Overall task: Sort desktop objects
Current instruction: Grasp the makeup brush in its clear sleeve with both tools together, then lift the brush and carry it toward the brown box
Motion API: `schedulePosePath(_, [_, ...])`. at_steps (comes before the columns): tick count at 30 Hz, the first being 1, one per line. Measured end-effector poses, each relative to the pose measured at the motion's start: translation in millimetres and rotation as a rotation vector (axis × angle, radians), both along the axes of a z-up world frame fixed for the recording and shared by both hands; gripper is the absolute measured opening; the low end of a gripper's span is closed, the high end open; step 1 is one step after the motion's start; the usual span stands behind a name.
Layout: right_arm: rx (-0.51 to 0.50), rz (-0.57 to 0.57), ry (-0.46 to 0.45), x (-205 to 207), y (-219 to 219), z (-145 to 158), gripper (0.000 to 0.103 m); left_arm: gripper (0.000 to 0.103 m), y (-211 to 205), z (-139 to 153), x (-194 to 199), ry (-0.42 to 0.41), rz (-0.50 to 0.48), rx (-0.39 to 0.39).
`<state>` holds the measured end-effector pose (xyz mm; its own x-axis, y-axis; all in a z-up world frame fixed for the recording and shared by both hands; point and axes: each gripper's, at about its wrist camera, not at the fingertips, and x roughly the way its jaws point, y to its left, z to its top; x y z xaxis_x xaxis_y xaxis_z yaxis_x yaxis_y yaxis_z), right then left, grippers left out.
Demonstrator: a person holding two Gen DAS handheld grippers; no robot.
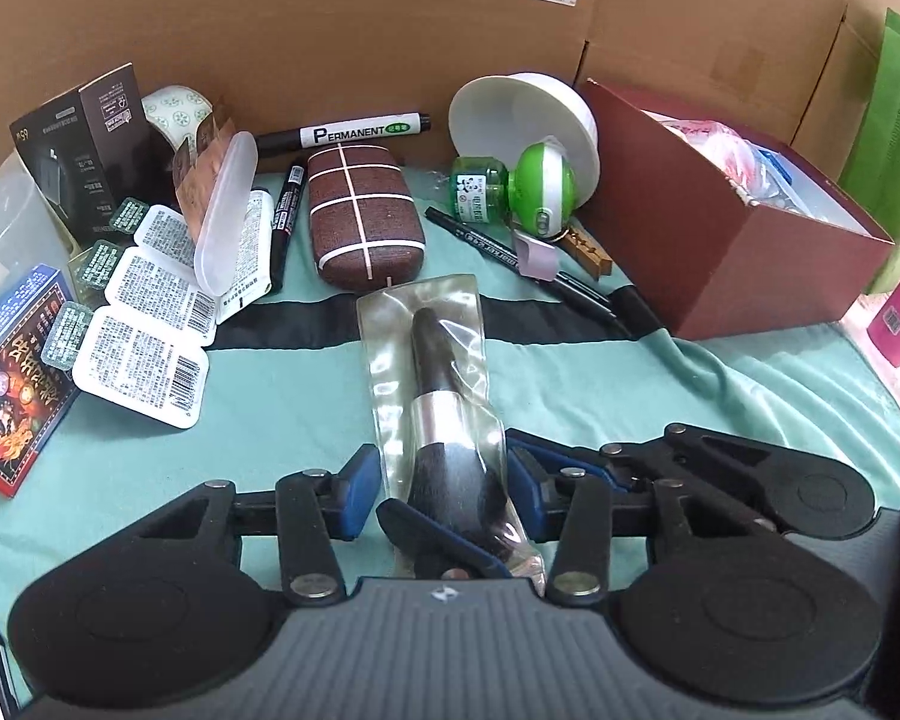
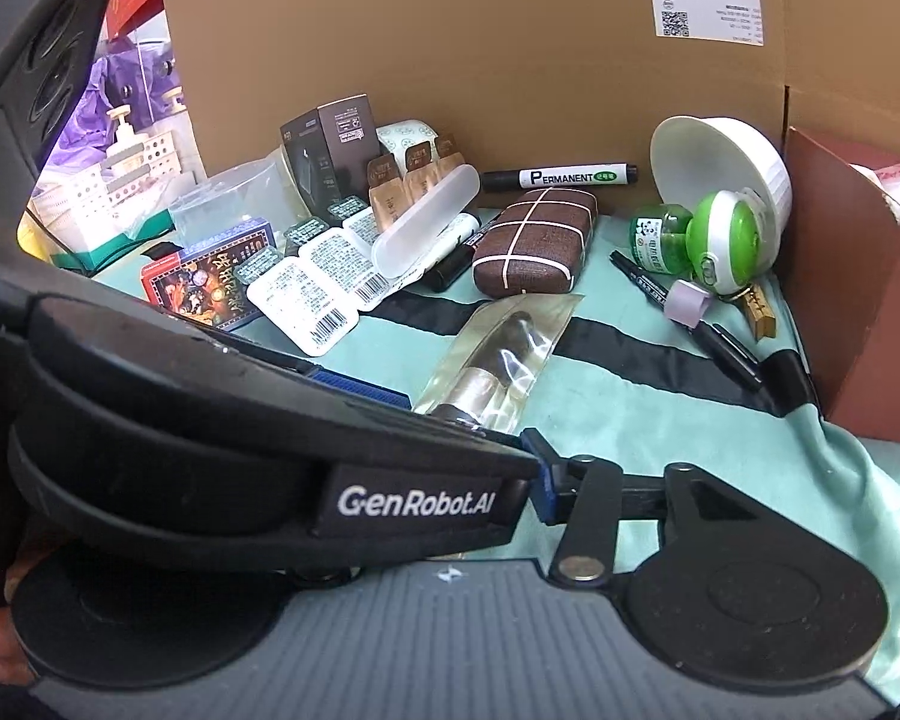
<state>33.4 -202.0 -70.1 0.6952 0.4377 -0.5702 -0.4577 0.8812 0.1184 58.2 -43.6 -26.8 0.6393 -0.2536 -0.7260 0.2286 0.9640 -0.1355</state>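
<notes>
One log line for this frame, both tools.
left tool: shut on bagged brush | right tool: mostly hidden, state unclear | brush lies on green cloth | red box: right

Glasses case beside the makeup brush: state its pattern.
Brown woven hard glasses case with a cream grid of lines; clearest in the left wrist view.

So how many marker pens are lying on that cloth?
4 visible. The PERMANENT marker lies along the cardboard wall, a black marker left of the brown case, and two black markers right of it. More may be hidden.

3 markers (image 1: 343, 133), 1 brush (image 1: 444, 414), 1 bowl (image 1: 510, 114), 3 white sachets (image 1: 144, 360).
</notes>
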Motion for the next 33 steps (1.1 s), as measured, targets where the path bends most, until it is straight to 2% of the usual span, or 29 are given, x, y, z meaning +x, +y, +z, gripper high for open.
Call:
schedulePosePath(7, [0.015,-0.026,-0.038,-11.2,-12.9,6.5,0.045,0.046,-14.8,13.7,-10.8,-0.040,-0.006,0.005])
schedulePosePath(16, [0.038,-0.090,-0.158,-19.7,-45.9,34.7,0.045,0.046,-51.2,50.9,-18.2,-0.164,-0.062,0.018])
schedulePosePath(27, [0.032,-0.241,-0.359,-10.0,-120.8,88.1,0.045,0.046,-132.7,104.8,-0.1,-0.360,-0.196,-0.016])
schedulePosePath(33, [-0.005,-0.347,-0.436,7.5,-175.7,102.6,0.045,0.046,-189.3,117.9,29.2,-0.395,-0.285,-0.071])
